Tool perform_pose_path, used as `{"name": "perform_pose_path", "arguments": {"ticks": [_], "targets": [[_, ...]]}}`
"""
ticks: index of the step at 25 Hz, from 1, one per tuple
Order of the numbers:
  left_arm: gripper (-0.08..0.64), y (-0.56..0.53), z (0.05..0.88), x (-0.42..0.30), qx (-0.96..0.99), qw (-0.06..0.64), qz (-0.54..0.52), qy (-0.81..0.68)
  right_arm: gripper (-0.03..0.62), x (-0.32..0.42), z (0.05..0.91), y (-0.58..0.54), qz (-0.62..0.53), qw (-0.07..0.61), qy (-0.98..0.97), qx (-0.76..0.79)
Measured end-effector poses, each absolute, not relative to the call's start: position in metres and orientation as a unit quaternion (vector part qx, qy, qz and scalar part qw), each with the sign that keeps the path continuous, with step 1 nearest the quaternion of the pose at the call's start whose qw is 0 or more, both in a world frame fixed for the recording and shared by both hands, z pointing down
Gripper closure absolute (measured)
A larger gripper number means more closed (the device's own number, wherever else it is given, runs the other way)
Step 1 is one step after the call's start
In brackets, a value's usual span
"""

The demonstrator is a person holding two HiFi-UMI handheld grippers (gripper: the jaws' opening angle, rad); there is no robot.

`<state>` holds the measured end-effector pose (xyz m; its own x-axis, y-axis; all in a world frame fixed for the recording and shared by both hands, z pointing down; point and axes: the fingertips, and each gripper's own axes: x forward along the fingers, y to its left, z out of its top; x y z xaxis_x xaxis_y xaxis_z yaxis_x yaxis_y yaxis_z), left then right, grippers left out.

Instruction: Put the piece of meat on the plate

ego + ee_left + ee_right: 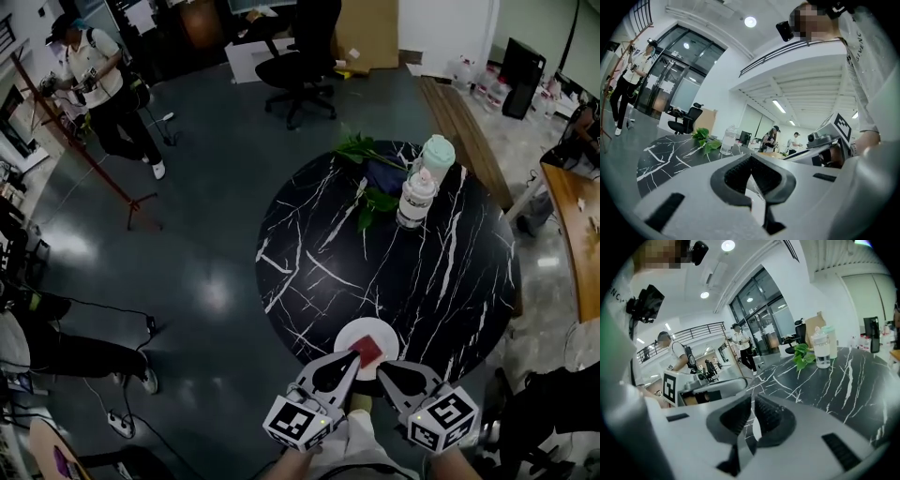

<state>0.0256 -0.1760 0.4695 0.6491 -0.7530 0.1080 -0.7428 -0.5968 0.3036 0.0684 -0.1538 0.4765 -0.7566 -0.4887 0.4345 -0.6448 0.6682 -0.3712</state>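
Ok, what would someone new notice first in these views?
The round black table with white veins fills the head view. At its near edge a red piece of meat lies on a white plate, with the left tool and right tool pointing at it. On the far side, two bottles stand beside green leaves.

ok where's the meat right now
In the head view the piece of meat lies on the white plate at the near edge of the black table, just ahead of the left gripper and right gripper.
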Motion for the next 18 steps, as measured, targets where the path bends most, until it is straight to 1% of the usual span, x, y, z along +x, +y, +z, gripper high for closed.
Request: {"name": "perform_pose_path", "arguments": {"ticks": [10, 18], "targets": [[0.551, -0.157, 0.422, 0.025, 0.906, 0.123, -0.011, -0.404, 0.561, 0.056, 0.427, -0.133, 0.214, 0.137, -0.920, 0.297], [0.552, -0.150, 0.411, 0.014, 0.902, 0.122, -0.011, -0.414, 0.569, 0.053, 0.407, -0.135, 0.200, 0.118, -0.921, 0.312]]}}
